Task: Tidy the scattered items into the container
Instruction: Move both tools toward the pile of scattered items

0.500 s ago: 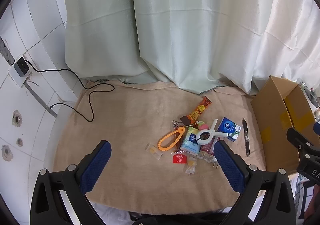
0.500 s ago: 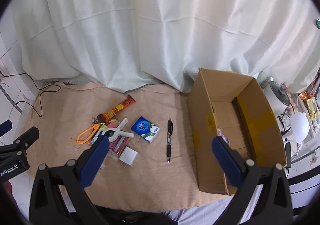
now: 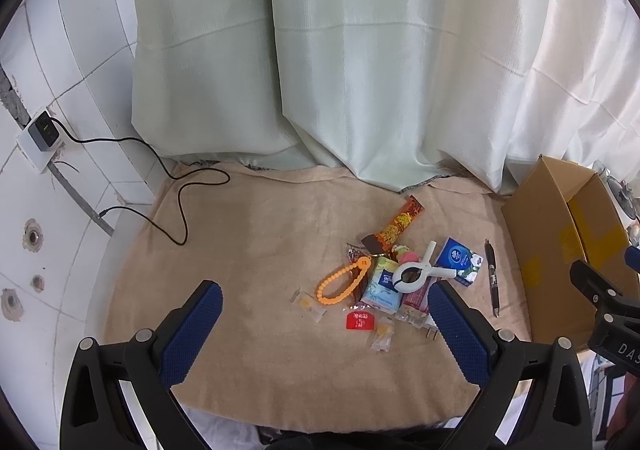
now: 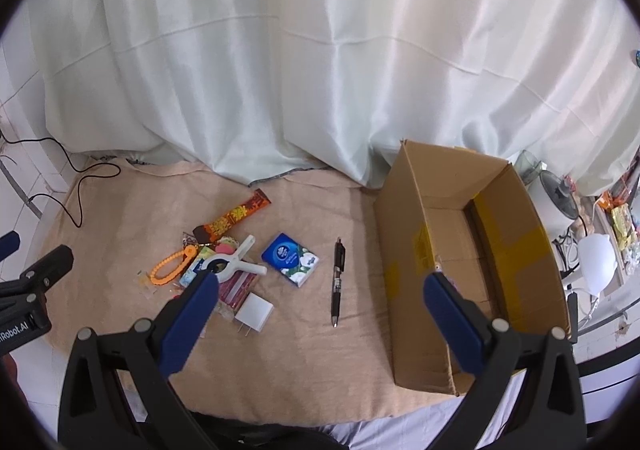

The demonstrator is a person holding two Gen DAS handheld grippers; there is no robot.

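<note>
Black pen [image 4: 337, 281] lies lengthwise beside the cardboard box [image 4: 404, 250], tip toward the spread, empty right gripper [image 4: 320, 306], left gripper [image 3: 326, 324] likewise agape

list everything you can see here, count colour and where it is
cardboard box: 1, brown, open, right end of the cloth
pen: 1, black, left of the box
tissue pack: 1, blue, left of the pen
charger plug: 1, white, near edge of the pile
clip: 1, white, on top of the pile
bead loop: 1, orange, left of the pile
snack bar: 1, orange-red, far side of the pile
red packet: 1, near side
cloth: 1, beige, under everything
curtain: pale, behind
cable: 1, black, far left
left hand-held gripper: blue pads, open
right hand-held gripper: blue pads, open
</note>
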